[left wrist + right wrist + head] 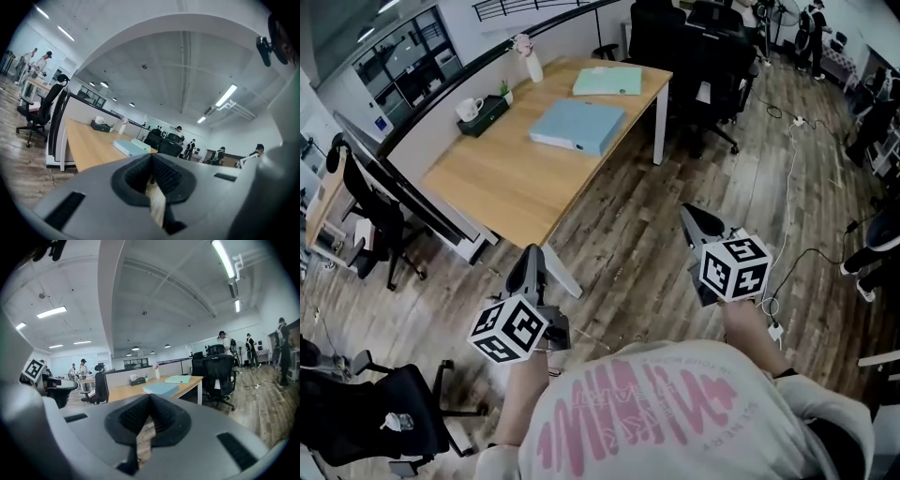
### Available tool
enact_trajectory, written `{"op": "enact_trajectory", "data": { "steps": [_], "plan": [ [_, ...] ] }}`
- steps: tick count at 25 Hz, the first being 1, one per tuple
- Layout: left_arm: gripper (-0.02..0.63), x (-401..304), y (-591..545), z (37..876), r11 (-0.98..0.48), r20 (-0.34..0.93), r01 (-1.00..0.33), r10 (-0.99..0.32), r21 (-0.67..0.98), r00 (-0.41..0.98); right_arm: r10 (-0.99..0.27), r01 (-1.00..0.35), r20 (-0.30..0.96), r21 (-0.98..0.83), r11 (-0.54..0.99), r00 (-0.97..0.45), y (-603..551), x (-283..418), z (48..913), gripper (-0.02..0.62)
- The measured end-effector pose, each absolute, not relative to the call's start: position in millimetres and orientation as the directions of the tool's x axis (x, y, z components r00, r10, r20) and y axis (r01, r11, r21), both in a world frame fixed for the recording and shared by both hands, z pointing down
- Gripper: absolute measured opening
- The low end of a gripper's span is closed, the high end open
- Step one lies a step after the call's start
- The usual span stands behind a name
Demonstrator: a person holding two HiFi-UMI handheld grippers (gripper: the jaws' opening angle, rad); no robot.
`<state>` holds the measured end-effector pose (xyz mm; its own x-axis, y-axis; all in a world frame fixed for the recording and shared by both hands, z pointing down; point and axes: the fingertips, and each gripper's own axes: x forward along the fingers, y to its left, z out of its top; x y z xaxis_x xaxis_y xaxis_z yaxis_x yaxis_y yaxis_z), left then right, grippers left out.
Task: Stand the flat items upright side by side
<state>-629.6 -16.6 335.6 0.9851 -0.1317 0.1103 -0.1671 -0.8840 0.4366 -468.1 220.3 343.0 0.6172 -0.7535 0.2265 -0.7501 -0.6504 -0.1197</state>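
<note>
Two flat items lie on a wooden table (506, 178): a blue binder (577, 126) near the middle and a pale green folder (607, 82) at the far end. Both also show in the left gripper view, blue binder (127, 147) and green folder (143, 144), and in the right gripper view, blue binder (161, 388) and green folder (178, 379). My left gripper (532, 257) hangs over the floor short of the table's near corner, shut and empty. My right gripper (696, 218) is also over the floor, to the right of the table, shut and empty.
A black tissue box with a white mug (471, 110) and a small vase (531, 61) stand along the table's far edge by a partition. Black office chairs (703, 56) crowd the table's right end; another chair (380, 225) sits left. Cables (787, 178) trail on the wooden floor.
</note>
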Motion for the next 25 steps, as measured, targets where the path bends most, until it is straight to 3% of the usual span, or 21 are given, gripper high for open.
{"op": "enact_trajectory", "data": {
  "steps": [14, 25],
  "plan": [
    [0.005, -565.5, -54.6, 377.9, -0.860, 0.168, -0.136, -0.060, 0.492, 0.984, -0.737, -0.734, 0.308, -0.149, -0.662, 0.602, 166.5, -425.1, 382.5, -0.002],
    [0.005, -493.0, -93.7, 395.8, -0.802, 0.217, -0.284, -0.197, 0.525, 0.956, -0.747, -0.735, 0.357, -0.201, -0.648, 0.561, 142.4, -329.2, 403.1, -0.002]
  ]
}}
